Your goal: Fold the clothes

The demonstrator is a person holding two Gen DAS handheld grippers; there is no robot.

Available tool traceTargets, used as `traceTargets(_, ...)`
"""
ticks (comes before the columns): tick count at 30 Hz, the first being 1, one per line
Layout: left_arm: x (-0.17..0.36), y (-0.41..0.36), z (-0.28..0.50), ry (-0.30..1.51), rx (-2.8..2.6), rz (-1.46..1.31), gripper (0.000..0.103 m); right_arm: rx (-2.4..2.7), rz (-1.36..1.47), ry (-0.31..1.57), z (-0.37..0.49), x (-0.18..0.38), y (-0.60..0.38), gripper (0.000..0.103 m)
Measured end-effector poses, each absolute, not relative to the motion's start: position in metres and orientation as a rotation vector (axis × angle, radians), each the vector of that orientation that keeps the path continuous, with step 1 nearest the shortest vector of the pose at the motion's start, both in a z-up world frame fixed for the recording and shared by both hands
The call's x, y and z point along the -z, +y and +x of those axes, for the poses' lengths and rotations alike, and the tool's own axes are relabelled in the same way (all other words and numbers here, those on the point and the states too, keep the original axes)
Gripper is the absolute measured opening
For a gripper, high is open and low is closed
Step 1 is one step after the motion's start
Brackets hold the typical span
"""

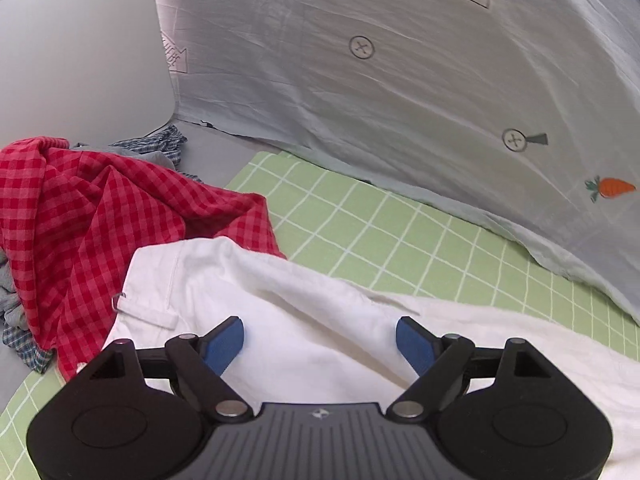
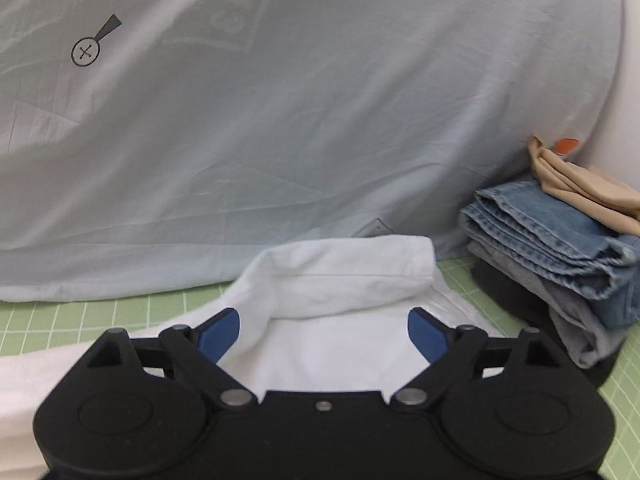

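A white garment (image 1: 304,312) lies on the green checked mat (image 1: 400,240). My left gripper (image 1: 320,332) is open, its blue fingers (image 1: 224,340) spread over the garment's waistband end, holding nothing. In the right wrist view the same white garment (image 2: 344,280) has one end rolled back on itself. My right gripper (image 2: 324,332) is open just above it, blue fingers (image 2: 426,336) on either side of the fold, holding nothing.
A crumpled red checked cloth (image 1: 100,216) and a blue checked one (image 1: 160,144) lie left of the garment. A pale grey printed sheet (image 1: 380,80) hangs behind the mat. A stack of folded jeans and tan cloth (image 2: 560,248) stands at the right.
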State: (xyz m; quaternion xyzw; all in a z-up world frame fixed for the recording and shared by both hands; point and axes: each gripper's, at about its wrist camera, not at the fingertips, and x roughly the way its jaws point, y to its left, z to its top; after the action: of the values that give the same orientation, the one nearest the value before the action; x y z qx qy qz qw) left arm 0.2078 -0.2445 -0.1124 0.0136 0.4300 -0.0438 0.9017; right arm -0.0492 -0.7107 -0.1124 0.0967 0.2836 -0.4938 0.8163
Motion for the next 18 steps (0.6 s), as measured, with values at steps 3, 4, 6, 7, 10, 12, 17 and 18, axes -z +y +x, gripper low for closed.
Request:
traceTargets(3,0.12,-0.261,0.181,0.929,0.177,0.091,0.084,1.187,0.287,0.648,-0.105,0.123,-0.694,0.098)
traceTargets(4,0.123,-0.266,0.173,0.943,0.204,0.109,0.084,1.227,0.333,0.669,-0.121,0.13,-0.694,0.098)
traceTargets(6,0.133,-0.274,0.164,0.981,0.247,0.109,0.084,1.283,0.416,0.674,-0.145,0.143,-0.696,0.098)
traceTargets(7,0.136,-0.279,0.159,0.991,0.261,0.119,0.084,1.306,0.456,0.67,-0.156,0.148,-0.698,0.098)
traceTargets(10,0.144,-0.295,0.144,1.025,0.304,0.174,0.084,1.34,0.558,0.644,-0.178,0.161,-0.704,0.091)
traceTargets(12,0.145,-0.308,0.125,1.024,0.353,0.237,0.084,1.304,0.586,0.635,-0.178,0.165,-0.708,0.072)
traceTargets(17,0.145,-0.323,0.09,1.0,0.393,0.352,0.084,1.28,0.553,0.667,-0.175,0.166,-0.708,0.006)
traceTargets(18,0.144,-0.328,0.084,0.999,0.406,0.399,0.084,1.277,0.549,0.664,-0.179,0.166,-0.705,0.005)
